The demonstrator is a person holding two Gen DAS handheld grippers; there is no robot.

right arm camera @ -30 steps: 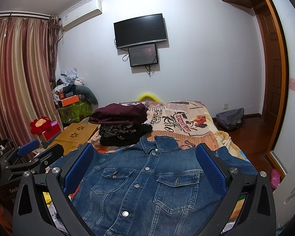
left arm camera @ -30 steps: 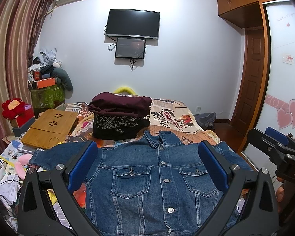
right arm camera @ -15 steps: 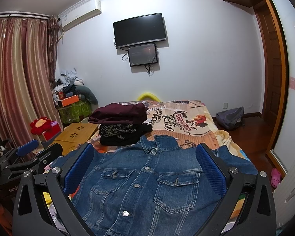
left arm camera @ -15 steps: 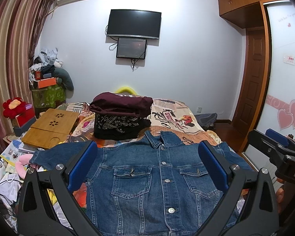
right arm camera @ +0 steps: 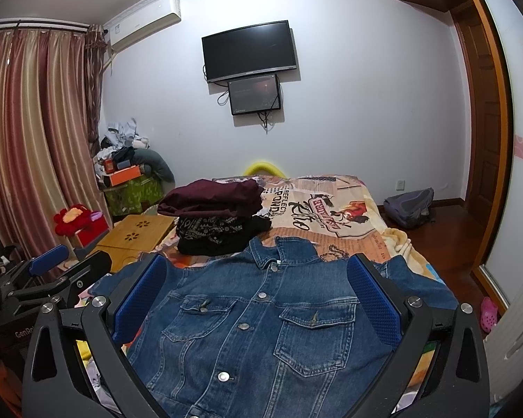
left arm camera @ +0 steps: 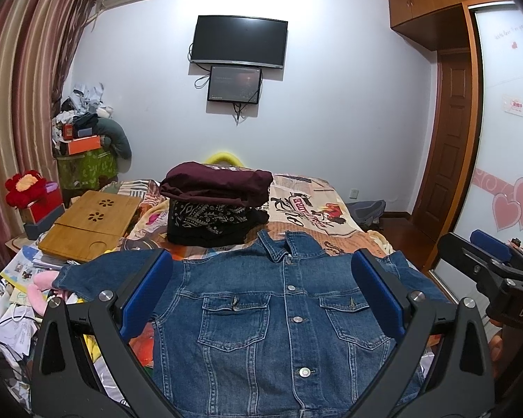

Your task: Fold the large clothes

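Lying buttoned and face-up on the bed [left arm camera: 331,205], the jacket [left arm camera: 268,317] spreads below both tongs, left [left arm camera: 261,299] and right [right arm camera: 258,303], each gaping wide and empty above it, before the folded pile [left arm camera: 216,205].

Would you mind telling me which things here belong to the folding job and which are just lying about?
For the job:
- denim jacket, spread flat on the bed, front up
- left gripper, open
- right gripper, open

Lying about:
- folded clothes stack
- bamboo lap desk
- grey backpack on the floor
- wall TV
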